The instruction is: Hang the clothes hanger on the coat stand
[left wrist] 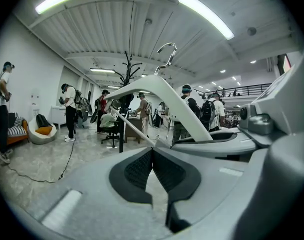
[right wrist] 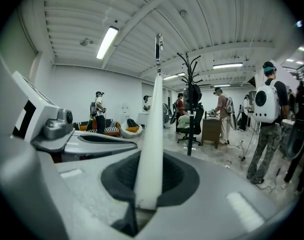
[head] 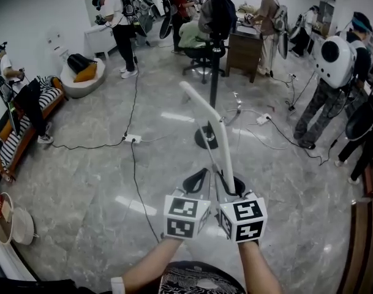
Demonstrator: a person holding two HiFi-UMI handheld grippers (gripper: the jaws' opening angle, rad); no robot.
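Right gripper [head: 233,186] clamps the near end of the white clothes hanger [head: 204,112], which points forward toward the coat stand [head: 214,78], well ahead. Left gripper [head: 196,180], just beside, is closed and empty.

Left gripper [head: 195,179] and right gripper [head: 231,185] side by side in the foreground, clothes hanger [head: 206,112] rising from between the right one's jaws; coat stand [head: 214,78] ahead, office chair [head: 198,54] behind it, desk [head: 242,49] to its right.
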